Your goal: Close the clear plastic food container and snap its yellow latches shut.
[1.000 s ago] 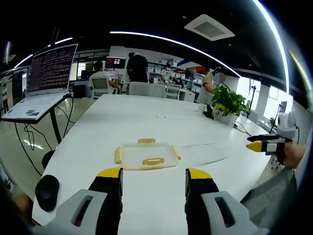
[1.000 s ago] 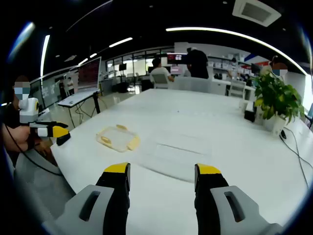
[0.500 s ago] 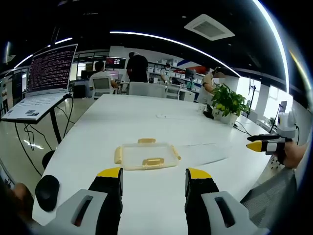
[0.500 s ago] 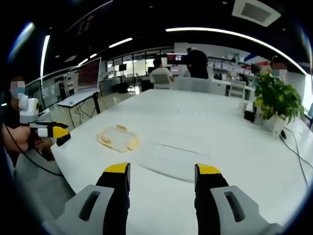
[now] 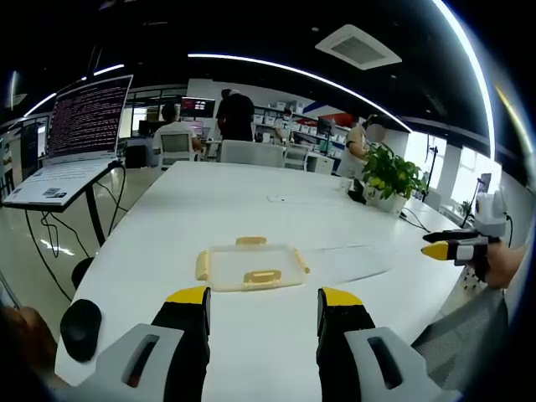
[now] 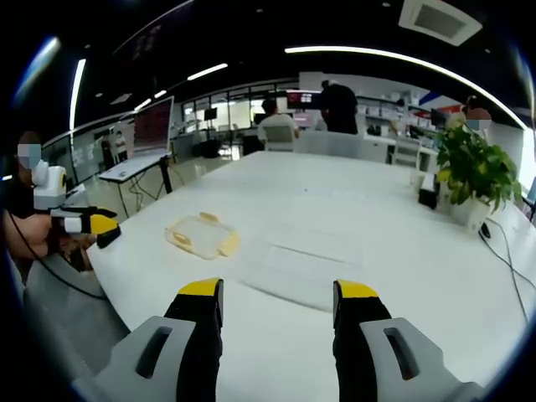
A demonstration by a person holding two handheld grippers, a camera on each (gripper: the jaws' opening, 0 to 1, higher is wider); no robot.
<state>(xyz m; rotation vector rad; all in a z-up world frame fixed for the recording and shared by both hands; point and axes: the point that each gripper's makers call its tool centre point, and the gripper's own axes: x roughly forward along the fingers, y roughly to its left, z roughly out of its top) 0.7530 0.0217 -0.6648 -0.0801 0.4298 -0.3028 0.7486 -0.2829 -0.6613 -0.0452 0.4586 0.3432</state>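
Note:
A clear lid with yellow latches lies flat on the white table, a short way ahead of my left gripper, which is open and holds nothing. Right of the lid sits the clear container body, faint against the table. In the right gripper view the lid is ahead to the left and the clear body lies straight ahead of my open, empty right gripper. The right gripper is held off the table's right edge; the left gripper is off the table's left edge.
A laptop on a stand is to the left, and a black mouse lies near the table's front corner. A potted plant stands at the far right side. People and chairs are beyond the far end.

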